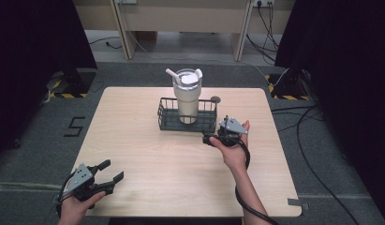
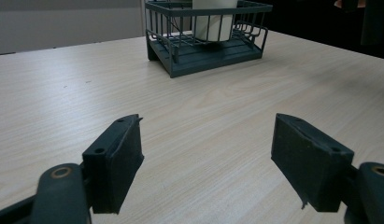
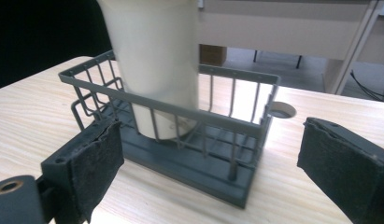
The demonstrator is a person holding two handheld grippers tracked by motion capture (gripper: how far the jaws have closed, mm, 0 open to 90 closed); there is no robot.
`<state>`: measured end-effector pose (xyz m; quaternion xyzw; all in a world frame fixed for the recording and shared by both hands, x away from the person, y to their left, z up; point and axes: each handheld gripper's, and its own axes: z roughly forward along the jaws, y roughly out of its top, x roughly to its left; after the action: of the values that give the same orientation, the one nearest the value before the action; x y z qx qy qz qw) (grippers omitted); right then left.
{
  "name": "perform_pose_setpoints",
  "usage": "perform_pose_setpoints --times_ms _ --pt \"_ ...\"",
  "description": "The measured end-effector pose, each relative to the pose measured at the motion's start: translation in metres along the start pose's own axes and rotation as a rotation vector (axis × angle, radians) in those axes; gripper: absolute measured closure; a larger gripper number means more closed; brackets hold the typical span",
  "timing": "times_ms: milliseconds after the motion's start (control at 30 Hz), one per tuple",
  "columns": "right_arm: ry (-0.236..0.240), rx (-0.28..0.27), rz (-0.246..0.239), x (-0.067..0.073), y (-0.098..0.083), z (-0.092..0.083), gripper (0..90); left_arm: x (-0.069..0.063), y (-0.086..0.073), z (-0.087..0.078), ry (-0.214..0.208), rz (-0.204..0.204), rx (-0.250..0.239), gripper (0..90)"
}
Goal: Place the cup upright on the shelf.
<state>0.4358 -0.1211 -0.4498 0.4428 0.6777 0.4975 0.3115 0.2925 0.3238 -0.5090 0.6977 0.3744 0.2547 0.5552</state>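
Cream tumbler upright in wire basket; straw visible from high view; both hand-held grippers spread.

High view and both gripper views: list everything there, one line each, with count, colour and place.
Table: one, light wood, centre of the floor.
Basket: one, dark grey wire, far middle of the table.
Cup: one, cream with a white straw and lid, standing upright in the basket.
Round hole: one, dark, in the tabletop just behind the basket's right end.
Desk: one, beige, beyond the table.
Left gripper: one, black, near left corner of the table, jaws open.
Right gripper: one, black, beside the basket's right front corner, jaws open.
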Motion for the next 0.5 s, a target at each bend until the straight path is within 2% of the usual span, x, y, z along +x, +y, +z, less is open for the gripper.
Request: perform_pose_setpoints --times_ms 500 --pt "-0.03 0.018 0.015 -0.014 -0.018 -0.029 8.2 -0.001 0.0 0.0 0.003 0.002 0.001 23.9"
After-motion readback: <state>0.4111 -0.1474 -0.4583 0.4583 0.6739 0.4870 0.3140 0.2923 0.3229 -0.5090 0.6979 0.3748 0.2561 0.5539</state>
